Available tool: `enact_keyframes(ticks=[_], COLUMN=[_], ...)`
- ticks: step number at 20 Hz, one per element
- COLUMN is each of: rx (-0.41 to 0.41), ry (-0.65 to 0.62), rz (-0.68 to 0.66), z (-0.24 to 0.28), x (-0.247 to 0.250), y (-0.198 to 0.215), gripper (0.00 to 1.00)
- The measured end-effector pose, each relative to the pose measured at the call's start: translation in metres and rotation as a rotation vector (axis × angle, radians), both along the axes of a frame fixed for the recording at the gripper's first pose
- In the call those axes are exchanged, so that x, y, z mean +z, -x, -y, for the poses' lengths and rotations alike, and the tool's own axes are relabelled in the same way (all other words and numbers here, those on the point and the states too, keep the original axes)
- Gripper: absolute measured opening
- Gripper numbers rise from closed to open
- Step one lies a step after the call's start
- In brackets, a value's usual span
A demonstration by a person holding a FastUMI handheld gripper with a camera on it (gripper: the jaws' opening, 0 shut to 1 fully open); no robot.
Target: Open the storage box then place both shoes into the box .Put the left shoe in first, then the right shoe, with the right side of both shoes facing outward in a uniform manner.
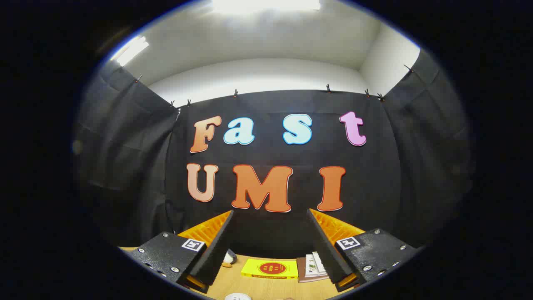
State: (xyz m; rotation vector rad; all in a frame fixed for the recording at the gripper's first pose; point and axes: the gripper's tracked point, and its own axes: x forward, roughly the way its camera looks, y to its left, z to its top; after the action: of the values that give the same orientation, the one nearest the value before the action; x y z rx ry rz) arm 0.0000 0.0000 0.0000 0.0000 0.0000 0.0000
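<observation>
One yellow book (pixel 270 268), one stack of booklets (pixel 312 266), one open, empty claw (pixel 270 214).

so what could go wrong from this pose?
1. The open gripper points at the black cloth wall, fingers holding nothing; the box and shoes must be found first, so a blind sweep is likely.
2. The flat yellow book, the brown booklet stack and a small white round object lie on the wooden table between the fingers, so lowering could knock them.
</observation>
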Motion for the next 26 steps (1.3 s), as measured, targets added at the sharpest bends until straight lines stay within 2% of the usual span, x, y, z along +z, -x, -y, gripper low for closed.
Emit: enact_keyframes(ticks=[10,15,23,26], rx=[0.063,0.048,0.110,0.160], ry=[-0.045,-0.054,-0.101,-0.150], rz=[0.004,0.013,-0.076,-0.130], z=[-0.027,-0.025,-0.045,-0.061], x=[0.009,0.012,-0.016,-0.037], y=[-0.007,-0.014,-0.012,-0.008], gripper=[0.99,0.99,0.99,0.99])
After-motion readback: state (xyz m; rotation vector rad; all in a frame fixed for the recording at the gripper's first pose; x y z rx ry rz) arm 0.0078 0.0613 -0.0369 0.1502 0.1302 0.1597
